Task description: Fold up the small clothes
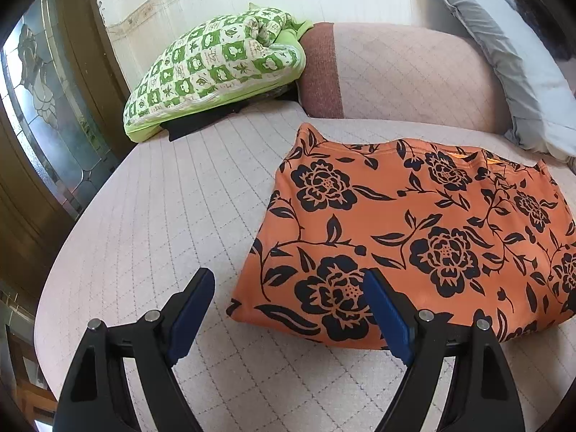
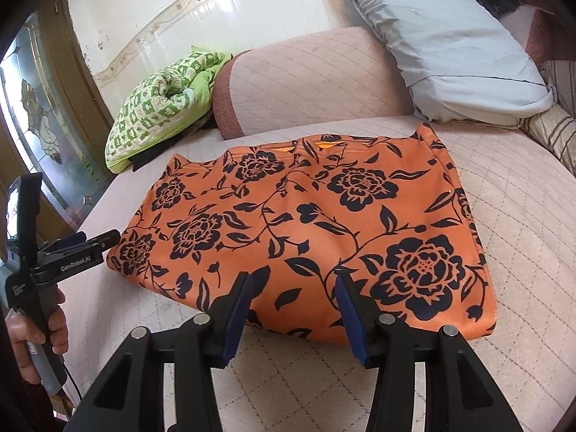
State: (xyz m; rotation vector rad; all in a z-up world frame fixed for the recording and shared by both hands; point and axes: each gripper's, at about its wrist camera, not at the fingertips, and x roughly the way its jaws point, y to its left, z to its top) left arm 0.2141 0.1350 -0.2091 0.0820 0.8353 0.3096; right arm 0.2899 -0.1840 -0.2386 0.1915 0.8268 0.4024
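An orange garment with black flowers lies folded flat on the pale quilted sofa seat; it also shows in the right wrist view. My left gripper is open and empty, hovering at the garment's near left corner, its right finger over the cloth edge. It also shows in the right wrist view at the garment's left edge. My right gripper is open and empty, just above the garment's near edge.
A green-and-white patterned quilt lies at the sofa's far left. A grey pillow leans on the backrest at the right. A wooden door with glass stands left of the sofa.
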